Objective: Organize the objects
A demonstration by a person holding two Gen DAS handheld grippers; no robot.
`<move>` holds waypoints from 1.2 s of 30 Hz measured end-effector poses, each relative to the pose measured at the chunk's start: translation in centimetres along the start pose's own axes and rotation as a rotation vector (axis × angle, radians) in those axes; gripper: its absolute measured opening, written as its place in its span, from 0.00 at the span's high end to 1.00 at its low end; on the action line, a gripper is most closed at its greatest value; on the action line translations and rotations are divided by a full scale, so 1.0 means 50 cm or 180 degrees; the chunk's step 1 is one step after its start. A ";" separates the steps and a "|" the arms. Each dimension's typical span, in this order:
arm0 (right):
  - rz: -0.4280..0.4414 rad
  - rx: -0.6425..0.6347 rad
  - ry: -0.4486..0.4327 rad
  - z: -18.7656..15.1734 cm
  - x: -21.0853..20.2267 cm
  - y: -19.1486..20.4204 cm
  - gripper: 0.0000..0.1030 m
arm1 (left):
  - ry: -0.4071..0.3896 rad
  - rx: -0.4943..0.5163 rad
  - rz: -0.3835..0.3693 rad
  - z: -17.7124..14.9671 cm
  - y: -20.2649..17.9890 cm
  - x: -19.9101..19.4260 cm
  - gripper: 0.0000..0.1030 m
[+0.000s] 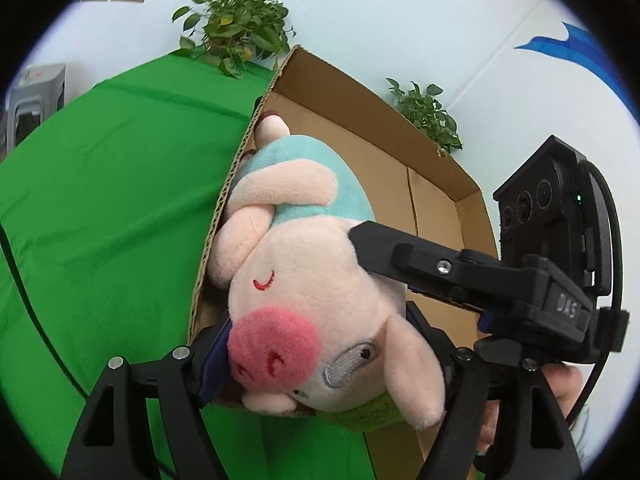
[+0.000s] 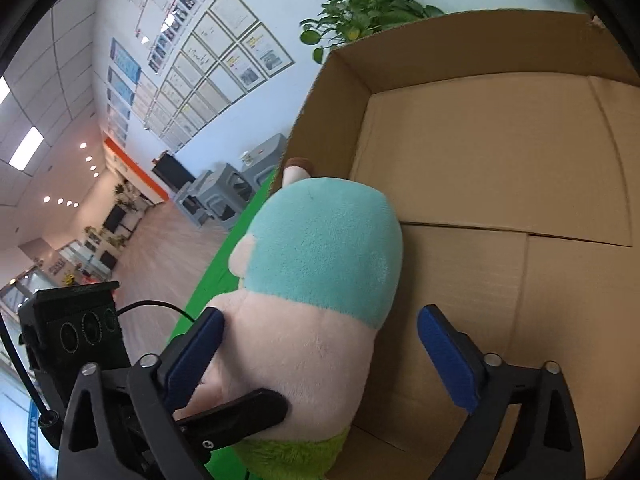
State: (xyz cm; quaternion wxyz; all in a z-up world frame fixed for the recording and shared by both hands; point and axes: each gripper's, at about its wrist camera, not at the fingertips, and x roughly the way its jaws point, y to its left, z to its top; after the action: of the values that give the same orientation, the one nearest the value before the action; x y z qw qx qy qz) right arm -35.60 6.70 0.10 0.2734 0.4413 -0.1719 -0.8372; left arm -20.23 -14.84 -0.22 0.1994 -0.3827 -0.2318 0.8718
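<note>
A plush pig [image 1: 304, 292] is seen held over the near edge of an open cardboard box [image 1: 452, 184] that stands on a green cloth [image 1: 100, 200], with potted plants [image 1: 236, 20] behind it along the wall. In the left wrist view, the left gripper [image 1: 320, 344] is closed on the pig's head, a blue pad pressed in by the snout and the other finger behind the ear. In the right wrist view, the right gripper [image 2: 320, 356] is spread around the pig's back, the left finger [image 2: 192, 356] touching the plush while the right finger [image 2: 448, 360] stands clear of it, so nothing is gripped on that side. The box floor appears bare beyond the toy. The step in hand is judged to be the lowering of the pig into the box; it would best be carried further over the rim and brought down until its weight is borne by the floor before the left grip is let go, with the spread right fingers kept off the cardboard wall.
</note>
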 end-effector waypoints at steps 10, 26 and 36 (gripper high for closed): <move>-0.0087 -0.0115 -0.0079 0.002 0.026 0.045 0.28 | -0.0099 -0.0011 0.0036 -0.018 0.014 -0.062 0.27; -0.0192 0.0006 -0.0141 -0.001 0.060 0.050 0.37 | -0.0120 0.0136 -0.0020 0.003 -0.002 -0.032 0.40; -0.0549 -0.0023 -0.0379 -0.021 0.075 0.081 0.28 | -0.0096 0.0239 0.0208 -0.001 0.012 -0.015 0.49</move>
State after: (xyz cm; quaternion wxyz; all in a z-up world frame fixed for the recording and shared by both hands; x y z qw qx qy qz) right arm -35.22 1.14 -0.76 0.1913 0.4030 -0.1461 -0.8830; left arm -19.83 -15.72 -0.18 0.1816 -0.3690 -0.1893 0.8916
